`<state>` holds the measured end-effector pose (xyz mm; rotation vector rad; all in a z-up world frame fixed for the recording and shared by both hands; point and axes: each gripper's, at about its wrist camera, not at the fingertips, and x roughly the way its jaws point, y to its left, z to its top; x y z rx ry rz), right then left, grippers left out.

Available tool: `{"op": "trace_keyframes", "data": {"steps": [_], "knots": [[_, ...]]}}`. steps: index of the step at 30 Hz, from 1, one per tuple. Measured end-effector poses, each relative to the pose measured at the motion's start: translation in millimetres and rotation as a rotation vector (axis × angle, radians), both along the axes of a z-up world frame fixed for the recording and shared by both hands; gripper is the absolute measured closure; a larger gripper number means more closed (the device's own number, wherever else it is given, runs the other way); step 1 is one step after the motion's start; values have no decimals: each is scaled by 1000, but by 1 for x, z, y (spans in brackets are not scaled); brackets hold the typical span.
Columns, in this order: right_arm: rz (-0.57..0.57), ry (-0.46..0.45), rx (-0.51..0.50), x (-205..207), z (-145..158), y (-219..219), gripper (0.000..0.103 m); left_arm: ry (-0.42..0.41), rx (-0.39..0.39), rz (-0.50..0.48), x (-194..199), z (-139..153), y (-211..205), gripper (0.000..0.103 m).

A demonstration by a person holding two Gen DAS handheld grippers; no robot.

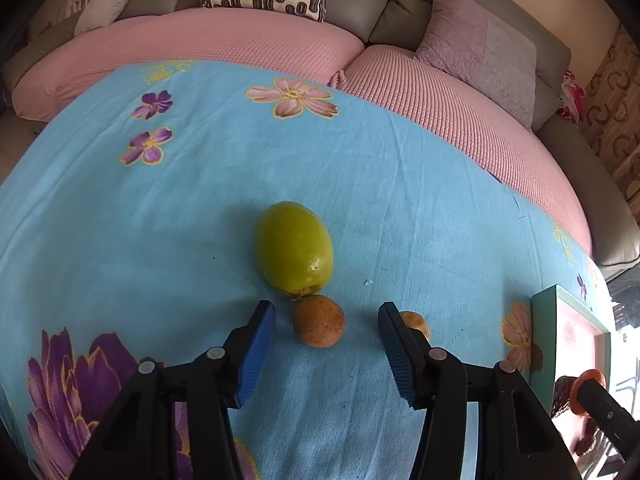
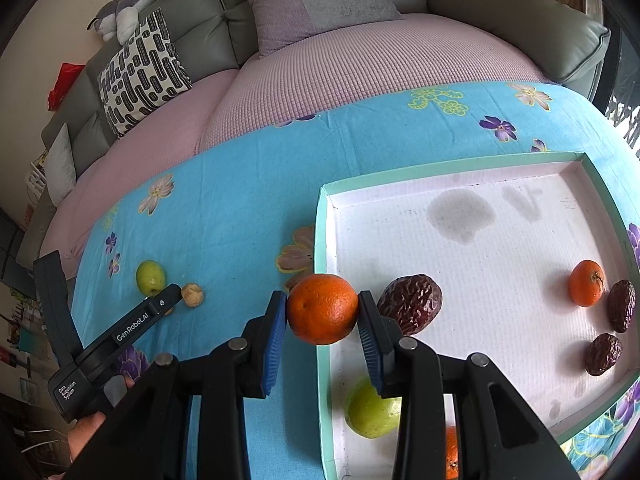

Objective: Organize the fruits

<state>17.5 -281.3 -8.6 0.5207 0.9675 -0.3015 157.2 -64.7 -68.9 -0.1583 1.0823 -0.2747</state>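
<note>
My left gripper (image 1: 326,312) stands open low over the blue flowered cloth. A small brown round fruit (image 1: 318,321) lies between its blue pads without touching them. A green fruit (image 1: 294,250) rests just beyond, against the brown one. A second brown fruit (image 1: 416,322) is half hidden behind the right finger. My right gripper (image 2: 322,312) is shut on an orange (image 2: 322,308), held over the left rim of the teal tray (image 2: 320,240). The tray holds a wrinkled dark date (image 2: 412,304), a green fruit (image 2: 372,412), another orange (image 2: 586,282) and two more dates (image 2: 622,306).
The cloth (image 1: 160,240) covers a low table in front of a sofa with pink seat covers (image 1: 200,40) and cushions. The tray (image 1: 544,332) lies to the right of the left gripper. In the right wrist view the left tool's handle (image 2: 120,332) sits at lower left.
</note>
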Motion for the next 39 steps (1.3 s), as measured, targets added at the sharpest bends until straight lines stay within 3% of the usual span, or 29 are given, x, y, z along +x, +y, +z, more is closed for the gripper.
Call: {"op": "trace_keyframes", "data": {"steps": [4, 5, 6, 10, 21, 24, 28, 33, 39], "knots": [[-1, 0, 1, 0, 0, 0, 66, -13, 18, 1, -1, -2, -3, 51], [-2, 0, 1, 0, 0, 0, 66, -13, 27, 2, -1, -1, -4, 54], [-1, 0, 1, 0, 0, -1, 66, -10, 30, -6, -1, -1, -5, 65], [0, 0, 1, 0, 0, -1, 66, 4, 31, -3, -1, -1, -5, 73], [-5, 1, 3, 0, -1, -1, 66, 22, -11, -2, -4, 12, -2, 76], [-6, 1, 4, 0, -2, -1, 66, 9, 34, 4, -4, 10, -5, 76], [-7, 1, 4, -1, -2, -1, 66, 25, 28, 1, -2, 7, -4, 76], [-11, -3, 3, -2, -1, -1, 66, -12, -1, -24, -10, 28, -8, 76], [-50, -33, -7, -14, 8, -15, 66, -54, -86, -106, -28, 63, -26, 76]]}}
